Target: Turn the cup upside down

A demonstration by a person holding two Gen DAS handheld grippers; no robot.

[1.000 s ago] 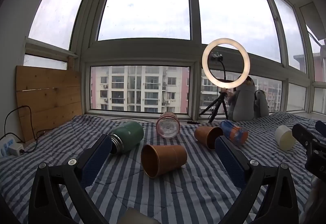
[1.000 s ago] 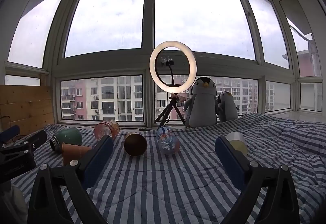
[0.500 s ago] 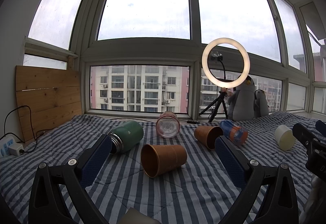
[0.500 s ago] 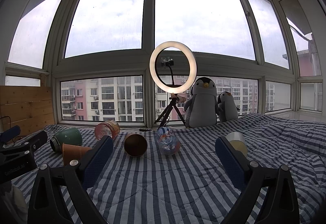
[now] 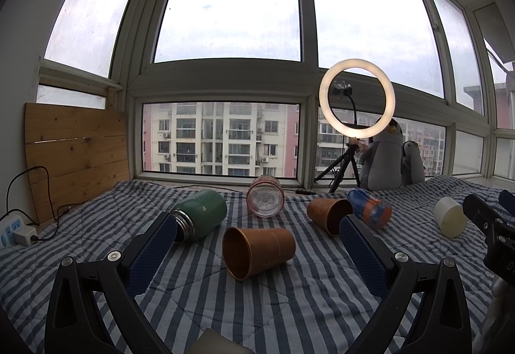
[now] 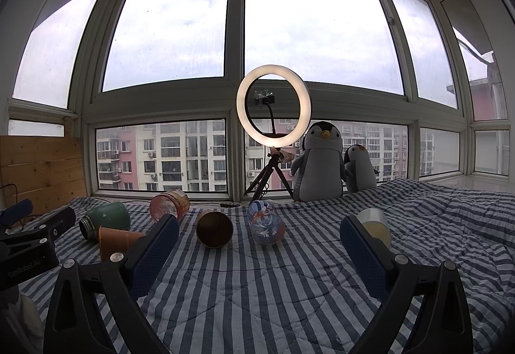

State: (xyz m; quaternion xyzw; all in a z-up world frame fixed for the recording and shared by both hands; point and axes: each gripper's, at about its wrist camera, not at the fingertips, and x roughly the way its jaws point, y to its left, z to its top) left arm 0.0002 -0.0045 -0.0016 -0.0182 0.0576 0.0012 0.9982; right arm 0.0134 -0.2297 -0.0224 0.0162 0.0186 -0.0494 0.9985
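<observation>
Cups everywhere on the striped blanket (image 5: 257,299), and every one of them is lying on its side. Closest to the left gripper (image 5: 257,244) is the brown paper cup (image 5: 259,252), tipped over with its open mouth turned toward the camera and to the left; it is framed right between the two blue finger pads (image 5: 151,252) but is not touched by either. The fingers are spread wide with nothing held.

Just behind it to the left a green flask (image 5: 201,218) is laid down, metal neck pointing toward the camera. A pink clear cup (image 5: 265,199) is seen bottom-on further back, near the window. To the right a second brown cup (image 5: 328,215) is laid with its mouth facing right, touching or nearly touching a blue-orange patterned cup (image 5: 370,212). A pale cream cup (image 5: 449,220) is set well apart at the far right.

The right gripper (image 6: 259,246) is also spread wide and empty, held above the bare blanket, with the cream cup partly hidden behind its right finger. From that side the left gripper's black body is seen at the left edge.

A lit ring light (image 6: 273,111) on a tripod and two plush penguins (image 6: 318,161) are lined up by the window.
</observation>
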